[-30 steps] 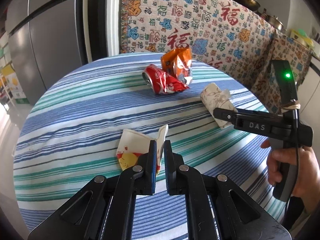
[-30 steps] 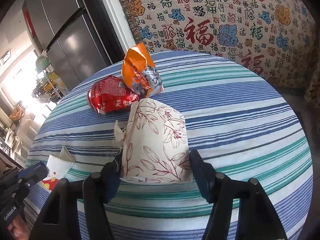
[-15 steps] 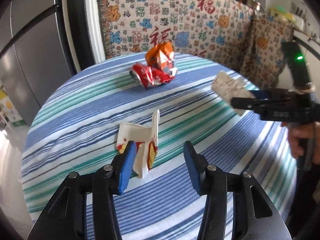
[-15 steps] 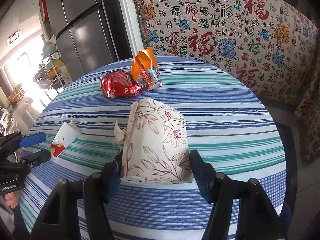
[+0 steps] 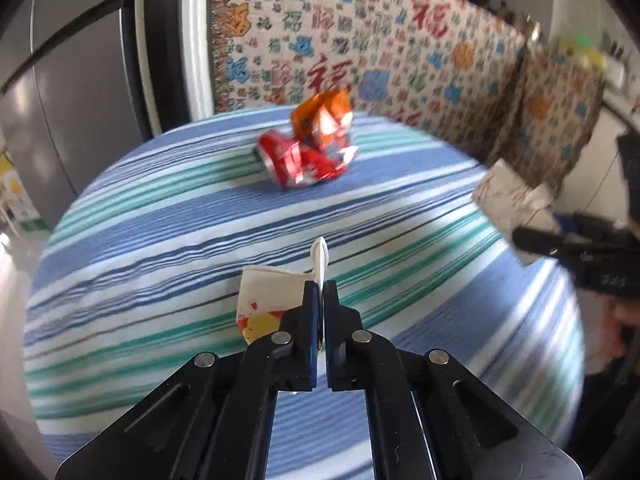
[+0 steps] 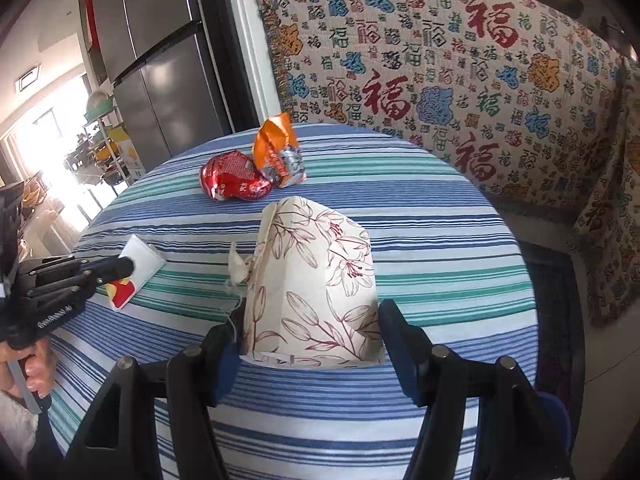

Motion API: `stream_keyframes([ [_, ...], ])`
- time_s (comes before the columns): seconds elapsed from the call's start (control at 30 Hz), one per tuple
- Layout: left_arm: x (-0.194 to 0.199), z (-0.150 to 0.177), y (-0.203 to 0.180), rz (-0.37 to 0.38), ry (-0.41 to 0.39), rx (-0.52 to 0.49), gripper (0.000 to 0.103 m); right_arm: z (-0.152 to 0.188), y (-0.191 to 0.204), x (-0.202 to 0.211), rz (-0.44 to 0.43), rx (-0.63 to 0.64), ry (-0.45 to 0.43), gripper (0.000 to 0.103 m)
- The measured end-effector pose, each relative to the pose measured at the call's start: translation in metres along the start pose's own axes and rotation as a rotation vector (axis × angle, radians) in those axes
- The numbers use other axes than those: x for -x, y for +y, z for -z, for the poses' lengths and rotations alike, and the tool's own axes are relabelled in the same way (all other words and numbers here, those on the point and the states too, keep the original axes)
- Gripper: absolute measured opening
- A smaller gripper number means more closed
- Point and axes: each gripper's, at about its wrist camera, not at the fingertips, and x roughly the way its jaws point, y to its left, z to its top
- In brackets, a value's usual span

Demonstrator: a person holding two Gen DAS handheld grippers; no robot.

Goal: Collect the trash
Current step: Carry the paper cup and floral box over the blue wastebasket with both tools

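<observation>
Trash on and above striped tabletop, seen past both tools. Patterned throw far beyond the tips, top edge cut off by the frame.

Floral paper bag pinched at its lower corners by right tool, pads spread wide around it. Bag's bottom edge hidden behind the tool's body; loose string at its left side barely readable. Same bag blurred at the right edge of the left wrist view, apparently clear of the cloth.

Crushed red can well ahead of left tool, touching orange snack wrapper just behind it; both smeared, print unreadable.

Flattened paper cup right at the left tool's tips. Jaws just been closing, now pressed together on the cup's thin right-hand edge, a white sliver poking out beyond the tips. Lower part of cup hidden behind the left finger. Cannot tell whether cup is touching the cloth.
</observation>
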Motion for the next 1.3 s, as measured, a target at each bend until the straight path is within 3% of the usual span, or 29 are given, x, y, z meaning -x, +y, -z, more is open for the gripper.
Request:
stream_keyframes([
  [0.2, 0.021, -0.005, -0.04, 0.095, -0.031, -0.037, 0.0, 0.008, -0.037, 0.028, 0.037, -0.044, -0.018, 0.065],
  [0.33, 0.026, -0.011, -0.086, 0.206, -0.025, -0.065, 0.0, 0.019, -0.075, 0.057, 0.088, -0.093, -0.042, 0.065],
  [0.57, 0.015, -0.016, -0.201, 0.396, 0.002, -0.172, 0.0, 0.055, -0.155, 0.109, 0.201, -0.204, -0.05, 0.065],
  [0.77, -0.006, -0.009, -0.291, 0.499, 0.04, -0.24, 0.0, 0.094, -0.208, 0.14, 0.298, -0.259, -0.012, 0.065],
  [0.93, -0.035, 0.004, -0.347, 0.548, 0.093, -0.263, 0.0, 0.127, -0.237, 0.146, 0.348, -0.285, 0.04, 0.065],
  [1.3, -0.09, 0.018, -0.398, 0.544, 0.171, -0.279, 0.001, 0.178, -0.275, 0.13, 0.364, -0.315, 0.141, 0.065],
])
